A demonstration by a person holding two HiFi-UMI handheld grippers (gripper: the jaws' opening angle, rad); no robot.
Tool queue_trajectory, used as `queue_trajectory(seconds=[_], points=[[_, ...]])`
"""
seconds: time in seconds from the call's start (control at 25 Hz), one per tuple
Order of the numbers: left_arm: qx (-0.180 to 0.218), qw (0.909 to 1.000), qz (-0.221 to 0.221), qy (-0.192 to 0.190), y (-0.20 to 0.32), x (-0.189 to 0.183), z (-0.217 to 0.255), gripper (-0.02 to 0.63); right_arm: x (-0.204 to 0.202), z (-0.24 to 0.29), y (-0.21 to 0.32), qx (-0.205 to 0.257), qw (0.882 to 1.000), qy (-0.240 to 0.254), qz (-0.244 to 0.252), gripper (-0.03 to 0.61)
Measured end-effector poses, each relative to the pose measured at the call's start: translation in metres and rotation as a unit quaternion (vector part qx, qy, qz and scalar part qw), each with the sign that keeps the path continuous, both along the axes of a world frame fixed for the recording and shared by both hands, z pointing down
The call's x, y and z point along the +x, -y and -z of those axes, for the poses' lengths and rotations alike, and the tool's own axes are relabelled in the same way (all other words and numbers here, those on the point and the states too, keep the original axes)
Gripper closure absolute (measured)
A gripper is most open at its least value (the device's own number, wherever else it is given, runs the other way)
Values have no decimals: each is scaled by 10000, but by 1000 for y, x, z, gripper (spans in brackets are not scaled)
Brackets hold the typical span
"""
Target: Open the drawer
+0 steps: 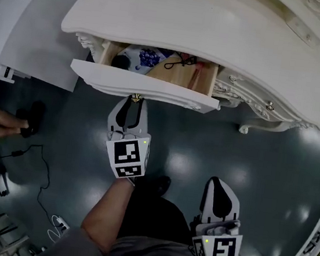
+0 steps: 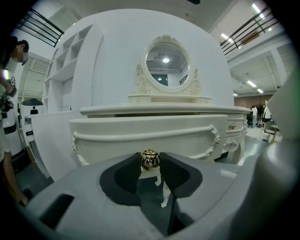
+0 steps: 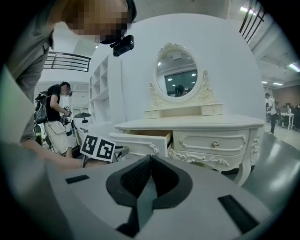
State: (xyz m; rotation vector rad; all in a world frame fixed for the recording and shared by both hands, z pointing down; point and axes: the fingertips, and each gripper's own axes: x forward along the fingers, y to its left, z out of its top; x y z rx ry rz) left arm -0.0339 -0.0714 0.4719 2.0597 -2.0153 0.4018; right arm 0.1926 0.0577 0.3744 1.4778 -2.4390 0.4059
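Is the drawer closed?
No, the drawer is pulled out from the dressing table, with its inside open to view from above.

Drawer (image 1: 145,87) juts out over floor (image 1: 232,157); open floor right of it.

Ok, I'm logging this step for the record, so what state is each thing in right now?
Drawer: pulled partly out, contents showing.
Gold knob: clamped between the left claw's pads.
Left claw: shut on the gold knob.
Right claw: shut, empty, back from the dresser.
Side drawer: closed.
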Motion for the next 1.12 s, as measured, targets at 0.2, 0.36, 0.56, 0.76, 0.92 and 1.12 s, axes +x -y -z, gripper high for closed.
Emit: queue_trajectory(seconds=[0.2, 0.36, 0.56, 0.76, 0.92, 1.12], points=[[-17, 10000, -37, -79, -11, 0, 0, 479, -15, 1, -9, -6, 9999, -21, 104, 565], [-18, 9999, -41, -98, -23, -1, 0, 479, -22, 6, -12, 4, 9999, -50, 154, 565], [5, 9999, -17, -158, -38, -1, 0, 479, -21, 7, -15, 25, 9999, -93, 128, 565], [-28, 9998, -9, -206, -64, -3, -2, 480, -28, 7, -34, 44, 9998, -87, 183, 565], [-30, 9997, 7, -236, -74, -4, -3, 480, -32, 9, -39, 97, 9996, -88, 247, 565], [-42, 9997, 18, -248, -77, -5, -2, 479, -32, 11, -39, 93, 9996, -127, 244, 565]])
